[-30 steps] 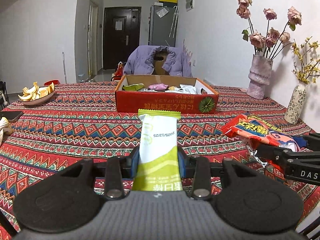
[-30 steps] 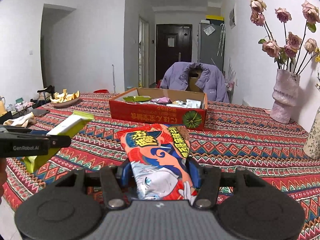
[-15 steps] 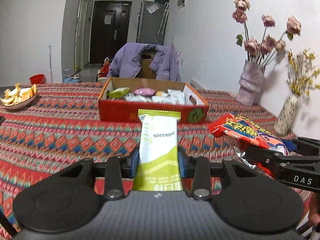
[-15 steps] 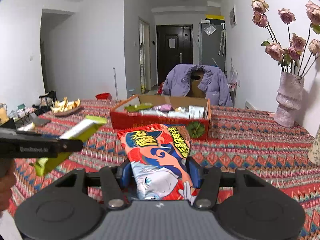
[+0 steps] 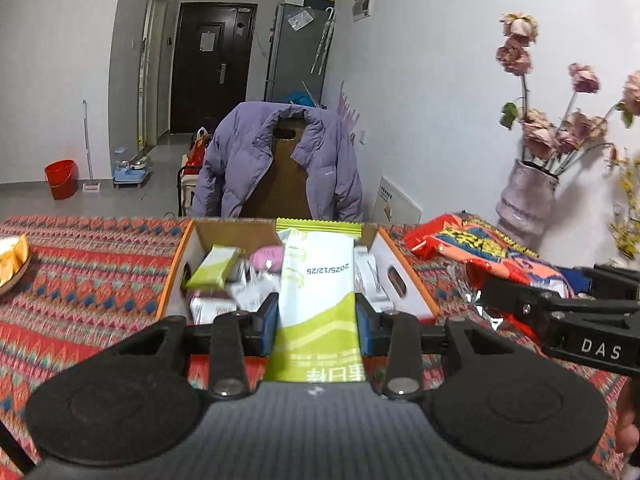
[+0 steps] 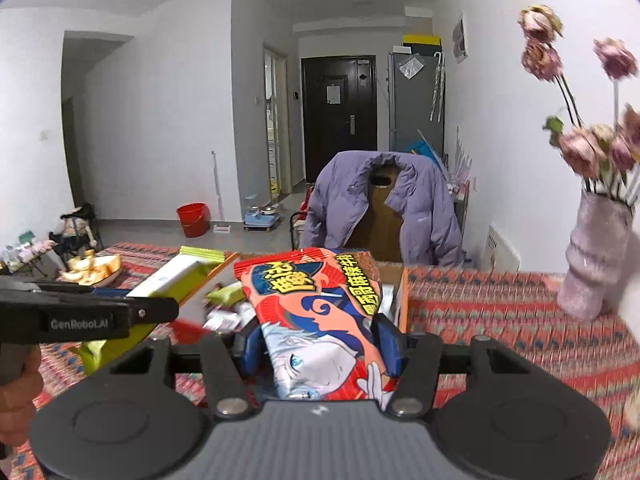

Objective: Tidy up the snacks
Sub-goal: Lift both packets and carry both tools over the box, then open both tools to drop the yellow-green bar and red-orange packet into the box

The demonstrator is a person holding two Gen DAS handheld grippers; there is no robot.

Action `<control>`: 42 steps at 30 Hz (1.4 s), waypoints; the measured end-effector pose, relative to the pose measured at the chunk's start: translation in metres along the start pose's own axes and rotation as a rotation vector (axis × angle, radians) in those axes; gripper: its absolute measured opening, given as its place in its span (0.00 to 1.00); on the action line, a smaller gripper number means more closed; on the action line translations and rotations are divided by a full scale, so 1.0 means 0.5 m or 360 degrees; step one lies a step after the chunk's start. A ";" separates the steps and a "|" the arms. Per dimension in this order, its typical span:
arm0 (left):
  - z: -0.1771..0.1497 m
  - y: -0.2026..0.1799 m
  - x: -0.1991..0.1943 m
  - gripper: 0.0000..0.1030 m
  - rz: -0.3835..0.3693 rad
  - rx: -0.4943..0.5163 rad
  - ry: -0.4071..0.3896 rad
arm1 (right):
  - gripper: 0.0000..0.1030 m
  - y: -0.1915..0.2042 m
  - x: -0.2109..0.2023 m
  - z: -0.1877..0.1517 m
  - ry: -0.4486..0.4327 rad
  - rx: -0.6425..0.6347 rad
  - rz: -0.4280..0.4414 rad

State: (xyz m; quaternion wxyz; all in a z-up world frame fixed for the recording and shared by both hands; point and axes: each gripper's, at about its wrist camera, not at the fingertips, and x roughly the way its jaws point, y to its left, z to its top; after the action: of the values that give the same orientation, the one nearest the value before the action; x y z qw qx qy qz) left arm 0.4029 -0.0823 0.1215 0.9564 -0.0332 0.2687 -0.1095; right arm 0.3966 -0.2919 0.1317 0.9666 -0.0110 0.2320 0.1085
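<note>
Black gripper (image 5: 316, 320), blue pads (image 5: 270, 322), silver screws.

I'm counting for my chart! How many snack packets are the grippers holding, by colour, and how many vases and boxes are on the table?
Green-and-white packet, in the left gripper: 1
Red packet, in the right gripper: 1
Vases: 2
Box: 1
Total: 5
</note>
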 end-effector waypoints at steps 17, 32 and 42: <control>0.030 0.057 0.421 0.38 0.0126 -0.0116 0.0267 | 0.55 -0.049 0.461 -0.008 0.0437 0.0159 -0.0085; -0.023 0.034 0.446 0.76 0.0090 -0.0100 0.0299 | 0.83 -0.088 0.408 -0.006 0.0351 0.0183 -0.0114; 0.018 0.033 0.309 0.81 0.0137 0.0164 0.0166 | 0.85 -0.087 0.334 0.034 0.0376 0.0122 -0.0122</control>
State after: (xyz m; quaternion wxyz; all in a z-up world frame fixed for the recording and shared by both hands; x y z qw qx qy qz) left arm 0.5391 -0.1011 0.0489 0.9454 0.0334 0.3133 -0.0835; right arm 0.5585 -0.2988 0.0706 0.9357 0.0044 0.3476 0.0605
